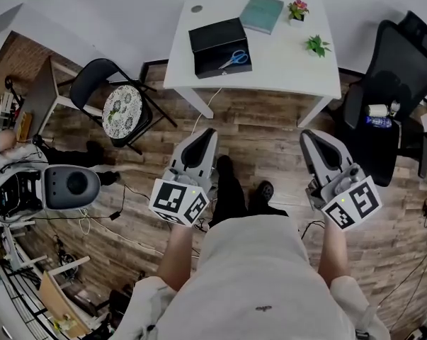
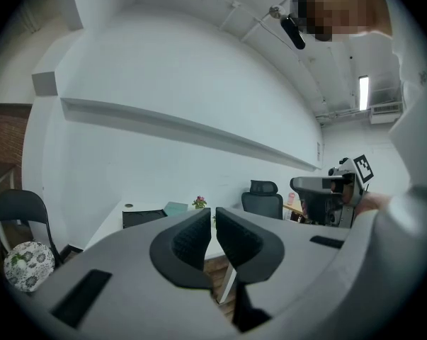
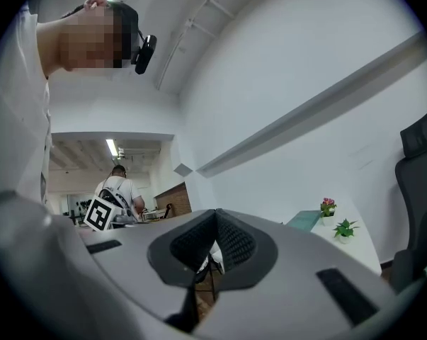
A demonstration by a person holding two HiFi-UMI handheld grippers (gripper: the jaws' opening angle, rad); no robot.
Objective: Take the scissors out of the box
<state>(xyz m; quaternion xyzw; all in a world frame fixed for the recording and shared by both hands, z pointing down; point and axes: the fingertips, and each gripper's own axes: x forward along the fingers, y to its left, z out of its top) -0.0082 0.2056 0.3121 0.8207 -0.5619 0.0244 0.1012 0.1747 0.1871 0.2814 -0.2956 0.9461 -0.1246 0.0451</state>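
On the white table [image 1: 284, 62] ahead of me stands a black open box [image 1: 219, 46], and blue-handled scissors [image 1: 234, 58] lie in its front right part. My left gripper [image 1: 207, 134] and right gripper [image 1: 309, 136] hang over the wooden floor, well short of the table, both shut and empty. In the left gripper view the jaws [image 2: 213, 212] point towards the table, with the box [image 2: 144, 218] small in the distance. The right gripper [image 3: 215, 214] has its pads closed together; the box is hidden from that view.
A teal book [image 1: 262, 13], a pink flower pot [image 1: 297, 8] and a small green plant [image 1: 316, 46] share the table. A black office chair [image 1: 394, 83] stands to its right, a folding chair with a floral cushion [image 1: 121, 108] to its left. A grey machine [image 1: 64, 188] sits at far left.
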